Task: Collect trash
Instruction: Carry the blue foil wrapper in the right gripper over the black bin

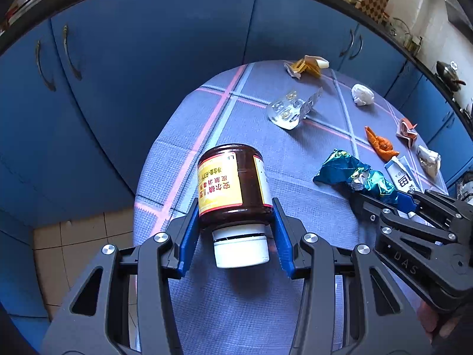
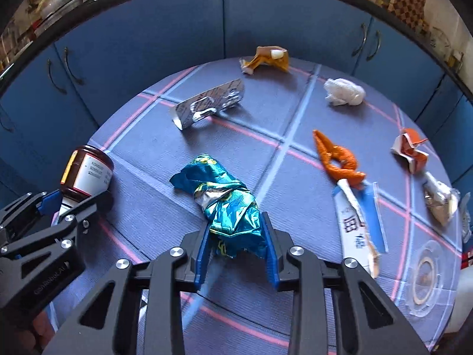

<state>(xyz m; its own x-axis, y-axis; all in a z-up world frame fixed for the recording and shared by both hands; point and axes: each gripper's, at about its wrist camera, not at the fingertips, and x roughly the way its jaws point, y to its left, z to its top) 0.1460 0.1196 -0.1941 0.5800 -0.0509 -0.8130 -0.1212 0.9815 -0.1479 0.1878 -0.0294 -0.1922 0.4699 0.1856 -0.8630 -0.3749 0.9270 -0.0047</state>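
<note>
My left gripper [image 1: 235,224] is shut on a brown bottle [image 1: 232,180] with a yellow label and white cap, at the table's left side; the bottle also shows in the right wrist view [image 2: 87,174]. My right gripper [image 2: 236,236] is shut on a crumpled teal foil wrapper [image 2: 224,198], which also shows in the left wrist view [image 1: 354,176]. Other trash lies on the blue cloth: a blister pack [image 2: 208,103], a gold wrapper [image 2: 266,57], a white tissue wad [image 2: 343,91], an orange peel [image 2: 337,159], an orange-white wrapper [image 2: 411,151] and a torn blue-white packet [image 2: 357,224].
The round table [image 2: 147,153] has a blue checked cloth. Blue cabinets [image 2: 165,38] stand close behind it. A silver wrapper [image 2: 440,201] and a clear plastic lid [image 2: 424,278] lie at the right edge. Tiled floor [image 1: 77,254] shows left of the table.
</note>
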